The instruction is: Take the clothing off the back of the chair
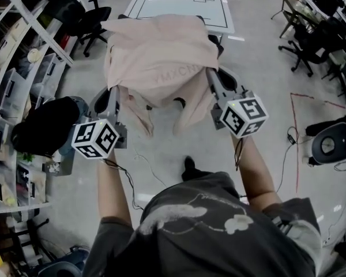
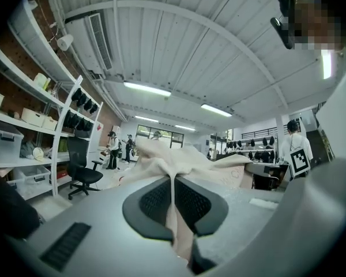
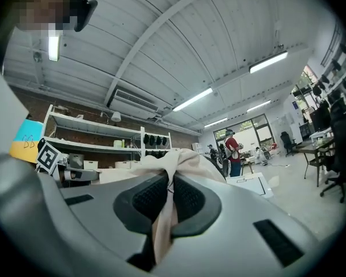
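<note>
Tee: dark grey, on the person at the bottom edge, both forearms stretched out ahead
Left gripper: jaws squeezed together on the clothing's left edge, cloth pinched between the pads
Right gripper: same deal, clamped on the right edge
Clothing: pale pink, spread between both grippers, over the chair, lower folds hanging loose. Can't tell if it's touching the chair back
Table: white, right behind the chair
Office chair: black, by the shelves, far left
</note>
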A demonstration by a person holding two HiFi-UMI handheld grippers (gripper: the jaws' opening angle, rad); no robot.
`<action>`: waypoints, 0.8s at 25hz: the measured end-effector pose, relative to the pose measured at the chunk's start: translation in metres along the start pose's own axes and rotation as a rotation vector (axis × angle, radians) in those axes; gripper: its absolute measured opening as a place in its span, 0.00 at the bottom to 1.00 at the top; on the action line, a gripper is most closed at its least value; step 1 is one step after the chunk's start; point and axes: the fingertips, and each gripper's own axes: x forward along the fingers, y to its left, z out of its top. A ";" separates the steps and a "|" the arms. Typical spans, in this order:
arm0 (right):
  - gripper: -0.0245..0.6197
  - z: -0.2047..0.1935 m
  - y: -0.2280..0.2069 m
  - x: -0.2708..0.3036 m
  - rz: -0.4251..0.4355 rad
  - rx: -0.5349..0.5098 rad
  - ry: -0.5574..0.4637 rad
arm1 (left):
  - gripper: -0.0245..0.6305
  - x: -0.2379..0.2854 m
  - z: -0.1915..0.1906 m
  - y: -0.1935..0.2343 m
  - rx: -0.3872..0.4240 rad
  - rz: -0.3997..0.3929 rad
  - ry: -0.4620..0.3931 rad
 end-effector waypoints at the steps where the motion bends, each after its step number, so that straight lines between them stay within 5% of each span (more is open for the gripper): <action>1: 0.04 0.000 0.004 -0.005 -0.002 -0.005 0.006 | 0.04 -0.006 0.001 -0.001 -0.005 -0.002 -0.003; 20: 0.04 -0.013 0.067 -0.088 -0.048 -0.022 0.059 | 0.04 -0.108 -0.024 -0.031 -0.053 -0.024 0.014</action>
